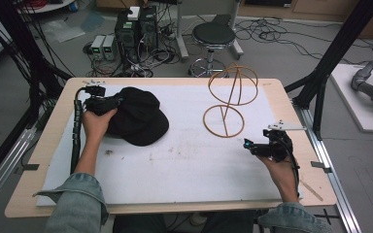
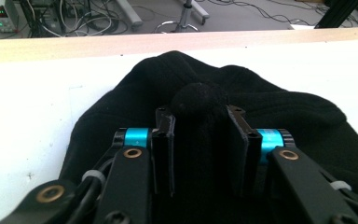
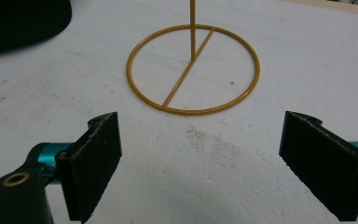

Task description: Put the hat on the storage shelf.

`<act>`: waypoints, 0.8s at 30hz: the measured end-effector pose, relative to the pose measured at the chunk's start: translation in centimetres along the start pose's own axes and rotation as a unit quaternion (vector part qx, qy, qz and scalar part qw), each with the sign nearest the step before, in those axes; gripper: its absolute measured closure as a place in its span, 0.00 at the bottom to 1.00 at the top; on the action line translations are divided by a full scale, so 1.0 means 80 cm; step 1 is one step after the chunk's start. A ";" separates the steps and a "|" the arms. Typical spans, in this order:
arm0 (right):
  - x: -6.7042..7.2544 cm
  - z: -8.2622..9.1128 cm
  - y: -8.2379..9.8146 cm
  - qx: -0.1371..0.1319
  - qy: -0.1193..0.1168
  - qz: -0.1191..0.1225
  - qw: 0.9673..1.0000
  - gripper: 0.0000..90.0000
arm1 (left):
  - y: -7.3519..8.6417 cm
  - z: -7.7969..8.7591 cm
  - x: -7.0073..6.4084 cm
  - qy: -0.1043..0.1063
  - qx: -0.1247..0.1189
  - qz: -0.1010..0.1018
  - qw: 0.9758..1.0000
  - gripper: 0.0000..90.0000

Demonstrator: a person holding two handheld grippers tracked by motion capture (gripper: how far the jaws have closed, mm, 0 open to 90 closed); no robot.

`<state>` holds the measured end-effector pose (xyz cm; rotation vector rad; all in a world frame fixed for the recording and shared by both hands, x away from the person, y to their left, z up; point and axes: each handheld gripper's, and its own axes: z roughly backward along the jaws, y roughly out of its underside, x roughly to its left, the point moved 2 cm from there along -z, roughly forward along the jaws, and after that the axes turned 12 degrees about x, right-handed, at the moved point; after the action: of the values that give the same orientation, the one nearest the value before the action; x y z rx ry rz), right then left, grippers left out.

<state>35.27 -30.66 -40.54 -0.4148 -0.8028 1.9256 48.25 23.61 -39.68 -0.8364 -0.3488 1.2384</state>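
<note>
On my feed the cap (image 1: 138,116) is plain black with no pattern, and the fold pinched in my left gripper (image 2: 199,135) is equally black. Both grippers have black jaws and turquoise fittings behind them; my right gripper (image 3: 200,163) shows the same. The wire stand (image 1: 228,99) is mustard yellow. The mat (image 1: 184,160) is white with faint grey smudges, on a pale wooden table (image 1: 39,160). My sleeves (image 1: 77,204) are faded blue denim.

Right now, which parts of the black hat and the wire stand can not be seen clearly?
- Black hat: in the left gripper view, the fold pinched by the left gripper hides its underside.
- Wire stand: in the right gripper view, the top edge cuts off its post and upper frame.
- Hat label: none readable.
</note>
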 end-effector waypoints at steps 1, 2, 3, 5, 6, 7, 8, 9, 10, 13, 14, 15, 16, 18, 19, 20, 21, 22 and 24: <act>0.000 0.000 0.000 -0.002 0.000 -0.001 1.000 0.14 | -0.001 0.002 -0.002 0.001 -0.003 -0.001 1.000 0.76; 0.000 0.001 0.000 -0.003 0.001 0.000 1.000 0.14 | -0.001 0.002 -0.002 0.001 -0.003 -0.001 1.000 0.77; -0.001 0.001 0.000 -0.003 0.001 0.000 1.000 0.14 | -0.003 0.008 -0.004 0.004 -0.011 -0.004 1.000 0.78; -0.001 0.001 -0.001 -0.004 0.000 0.000 1.000 0.14 | -0.004 0.011 -0.005 0.006 -0.015 -0.005 1.000 0.78; -0.001 0.002 0.000 -0.004 0.001 0.000 1.000 0.14 | -0.005 0.018 -0.007 0.017 -0.023 -0.005 1.000 0.79; -0.002 0.002 0.000 -0.004 0.001 0.000 1.000 0.14 | -0.005 0.018 -0.007 0.017 -0.023 -0.005 1.000 0.79; -0.002 0.002 0.000 -0.004 0.001 0.000 1.000 0.14 | -0.006 0.021 -0.008 0.023 -0.026 -0.002 0.999 0.79; -0.001 0.003 -0.001 -0.006 -0.001 -0.001 1.000 0.14 | -0.007 0.026 -0.009 0.035 -0.031 0.002 0.999 0.79; -0.001 0.003 -0.001 -0.007 0.000 -0.001 1.000 0.14 | -0.009 0.032 -0.012 0.046 -0.043 0.003 0.998 0.79; -0.002 0.005 -0.001 -0.009 0.000 -0.002 1.000 0.14 | -0.015 0.044 -0.021 0.055 -0.044 -0.008 0.997 0.79; -0.001 0.005 -0.002 -0.010 -0.002 -0.004 1.000 0.14 | -0.018 0.048 -0.025 0.057 -0.046 -0.014 0.997 0.79; -0.002 0.005 -0.002 -0.010 -0.001 -0.003 1.000 0.14 | -0.018 0.048 -0.025 0.057 -0.046 -0.014 0.997 0.79; -0.002 0.006 -0.002 -0.010 -0.002 -0.004 1.000 0.14 | -0.026 0.056 -0.035 0.062 -0.051 -0.027 0.996 0.79; -0.001 0.006 -0.002 -0.010 -0.002 -0.005 1.000 0.14 | -0.030 0.060 -0.041 0.063 -0.051 -0.034 0.996 0.79; -0.002 0.007 -0.003 -0.012 -0.002 -0.003 1.000 0.14 | -0.033 0.064 -0.046 0.069 -0.055 -0.041 0.995 0.79; -0.002 0.007 -0.003 -0.012 -0.002 -0.005 1.000 0.14 | -0.036 0.067 -0.052 0.070 -0.056 -0.047 0.995 0.79; -0.002 0.008 -0.003 -0.012 -0.003 -0.004 1.000 0.14 | -0.040 0.071 -0.057 0.069 -0.055 -0.054 0.995 0.79; -0.002 0.008 -0.003 -0.014 -0.002 -0.004 1.000 0.14 | -0.043 0.074 -0.063 0.068 -0.056 -0.061 0.994 0.79; -0.002 0.009 -0.003 -0.014 -0.004 -0.005 1.000 0.14 | -0.049 0.081 -0.072 0.072 -0.059 -0.072 0.993 0.80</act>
<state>35.09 -30.99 -39.81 -0.4180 -0.8361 1.9094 44.89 20.35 -31.40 -0.9800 -0.3619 1.0248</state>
